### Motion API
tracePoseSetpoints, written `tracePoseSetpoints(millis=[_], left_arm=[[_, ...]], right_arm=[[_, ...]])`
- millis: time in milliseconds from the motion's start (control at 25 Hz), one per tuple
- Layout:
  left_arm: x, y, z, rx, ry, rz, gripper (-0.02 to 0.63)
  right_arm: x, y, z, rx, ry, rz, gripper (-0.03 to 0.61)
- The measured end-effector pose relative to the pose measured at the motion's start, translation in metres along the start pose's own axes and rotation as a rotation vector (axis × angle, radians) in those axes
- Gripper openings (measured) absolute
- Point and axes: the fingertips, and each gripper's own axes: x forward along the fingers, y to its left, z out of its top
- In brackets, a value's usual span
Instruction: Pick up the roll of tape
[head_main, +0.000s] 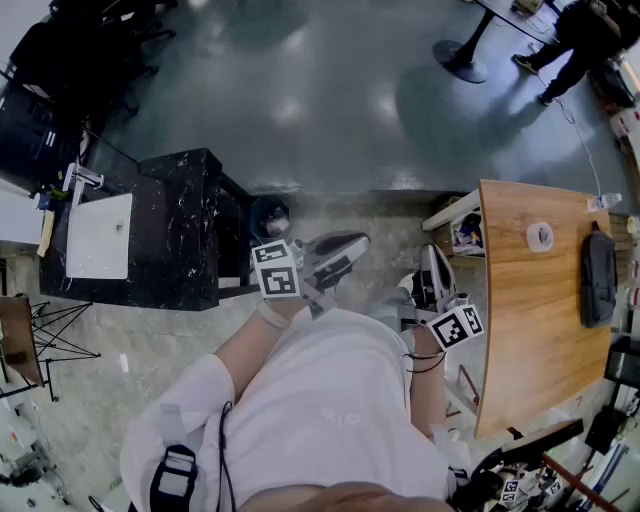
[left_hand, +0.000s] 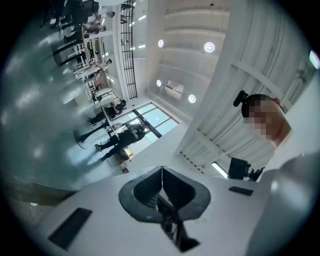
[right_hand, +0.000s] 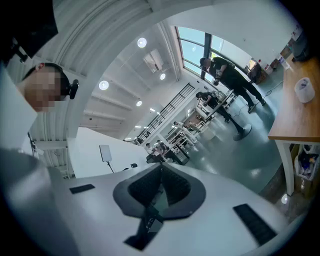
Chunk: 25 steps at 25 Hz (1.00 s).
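Observation:
The roll of tape (head_main: 540, 237) is a small white ring lying flat on the wooden table (head_main: 520, 330) at the right of the head view. In the right gripper view the roll of tape (right_hand: 304, 90) lies far off on the table top (right_hand: 292, 122). My left gripper (head_main: 358, 242) is held in front of my body, well left of the table, its jaws shut with nothing between them (left_hand: 162, 169). My right gripper (head_main: 431, 252) hangs beside the table's near-left edge, apart from the tape, and its jaws also meet with nothing in them (right_hand: 161, 167).
A black bag (head_main: 598, 275) lies on the table right of the tape, and a bottle (head_main: 603, 202) rests at the table's far corner. A black marble-patterned cabinet (head_main: 185, 225) with a white board on it stands at left. People stand far off on the glossy floor (head_main: 575, 40).

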Motion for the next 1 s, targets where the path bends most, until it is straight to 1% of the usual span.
tracePoseSetpoints(millis=[200, 440, 760, 1000], left_arm=[[0.042, 0.02, -0.001, 0.01, -0.002, 0.027, 0.008], [0.106, 0.055, -0.004, 0.014, 0.006, 0.09, 0.008], [0.21, 0.083, 0.005, 0.027, -0.024, 0.16, 0.008], [0.288, 0.108, 0.001, 0.035, -0.021, 0.204, 0.008]], right_arm=[[0.013, -0.045, 0.03, 0.017, 0.0, 0.01, 0.023], [0.03, -0.11, 0.074, 0.053, 0.002, 0.026, 0.023], [0.054, -0.185, 0.151, 0.069, 0.036, 0.073, 0.023], [0.057, -0.249, 0.206, 0.085, 0.041, 0.089, 0.023]])
